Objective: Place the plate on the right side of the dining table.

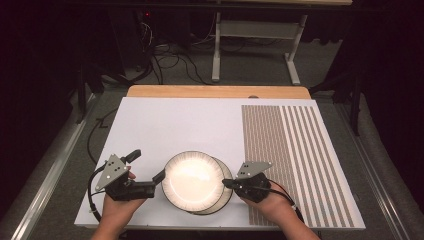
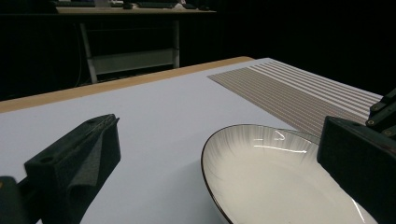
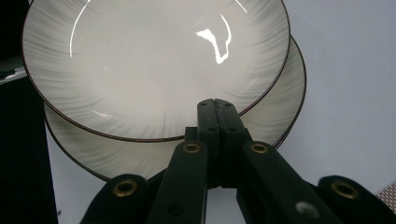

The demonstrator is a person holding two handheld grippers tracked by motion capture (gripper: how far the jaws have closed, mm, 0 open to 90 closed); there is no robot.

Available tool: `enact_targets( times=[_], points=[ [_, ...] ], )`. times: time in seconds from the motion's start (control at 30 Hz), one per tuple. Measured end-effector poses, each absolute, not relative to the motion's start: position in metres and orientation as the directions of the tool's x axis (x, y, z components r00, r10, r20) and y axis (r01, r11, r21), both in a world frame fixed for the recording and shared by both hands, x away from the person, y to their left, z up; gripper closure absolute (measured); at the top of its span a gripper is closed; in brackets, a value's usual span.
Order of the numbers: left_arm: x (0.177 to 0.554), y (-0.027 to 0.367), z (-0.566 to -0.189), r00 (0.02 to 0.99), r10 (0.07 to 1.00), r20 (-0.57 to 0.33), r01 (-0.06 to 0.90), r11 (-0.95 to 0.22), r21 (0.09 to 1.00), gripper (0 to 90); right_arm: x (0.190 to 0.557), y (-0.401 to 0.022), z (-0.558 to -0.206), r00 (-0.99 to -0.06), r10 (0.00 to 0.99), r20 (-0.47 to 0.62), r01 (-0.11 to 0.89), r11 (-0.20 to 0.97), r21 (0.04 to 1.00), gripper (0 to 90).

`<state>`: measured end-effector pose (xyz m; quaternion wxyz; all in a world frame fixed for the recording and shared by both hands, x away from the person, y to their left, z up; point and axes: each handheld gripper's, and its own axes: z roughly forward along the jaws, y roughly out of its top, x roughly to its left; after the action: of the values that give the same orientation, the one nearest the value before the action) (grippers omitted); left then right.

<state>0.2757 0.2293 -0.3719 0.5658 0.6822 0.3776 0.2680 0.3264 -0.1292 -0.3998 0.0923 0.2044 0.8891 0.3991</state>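
The white board (image 1: 165,120) covers the table, its striped mat (image 1: 295,160) running along the right edge. Near the front edge, a little left of middle, sit two round plates stacked. The top plate (image 1: 192,180) lies offset to the left over the bottom plate (image 1: 226,192), which peeks out at the right and front. Both lie flat, face up; being round, they have no long axis, but the pair's overlap runs roughly left to right along the front edge. On the left, the left gripper (image 1: 145,170) has its jaws spread wide, one jaw at the top plate's left rim, the other off over bare board. On the right, the right gripper (image 3: 217,108) has its jaws pressed together, tips at the rim of the top plate; whether they pinch it, I cannot tell.
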Motion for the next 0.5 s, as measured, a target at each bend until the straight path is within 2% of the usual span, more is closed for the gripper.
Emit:
enact_targets(
  times=[0.5],
  points=[
    [0.2759, 0.2292, -0.3718, 0.571, 0.818, -0.059, 0.215, -0.080, 0.973, 0.0, 0.3273, -0.1283, -0.4005, -0.899, 0.438, -0.001, 0.289, 0.595, 0.750, 90.0]
  ],
)
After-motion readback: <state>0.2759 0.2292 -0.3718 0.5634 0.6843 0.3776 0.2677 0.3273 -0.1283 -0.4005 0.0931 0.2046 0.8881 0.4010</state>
